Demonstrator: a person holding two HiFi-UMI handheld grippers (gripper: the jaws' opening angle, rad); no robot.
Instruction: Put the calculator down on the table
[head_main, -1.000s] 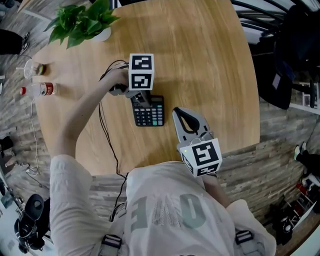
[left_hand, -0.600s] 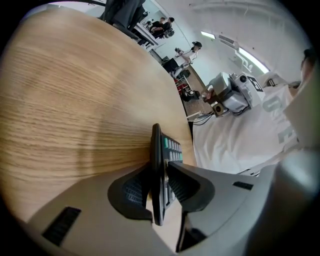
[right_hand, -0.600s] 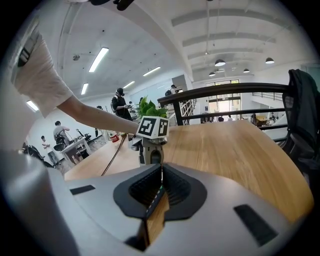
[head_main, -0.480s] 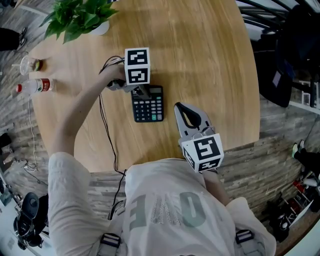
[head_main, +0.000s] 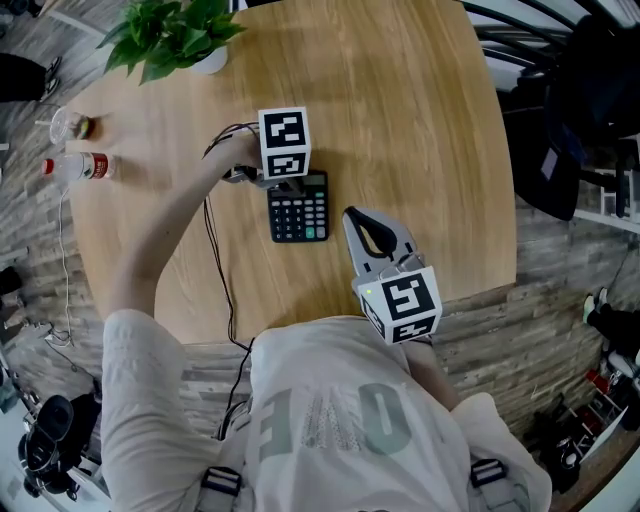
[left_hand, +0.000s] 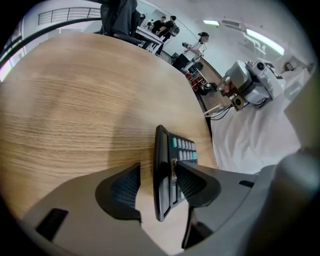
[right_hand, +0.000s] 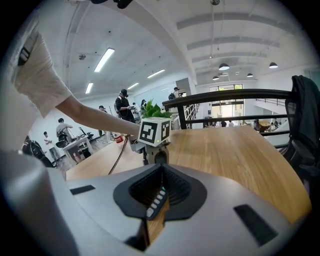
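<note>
Calculator (left_hand: 162, 155) judged light, rigid, slick; best gripped across end lying between left gripper (left_hand: 157, 172) fingers, slack, gap one side. Right gripper (right_hand: 161, 171) closed, empty.

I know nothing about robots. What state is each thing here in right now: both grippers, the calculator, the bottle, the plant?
Left gripper: open, jaws apart on either side of the calculator.
Right gripper: shut, holding nothing.
Calculator: appears to lie flat on the table, keys up.
Bottle: lying on its side, capped.
Plant: upright in its pot.
</note>
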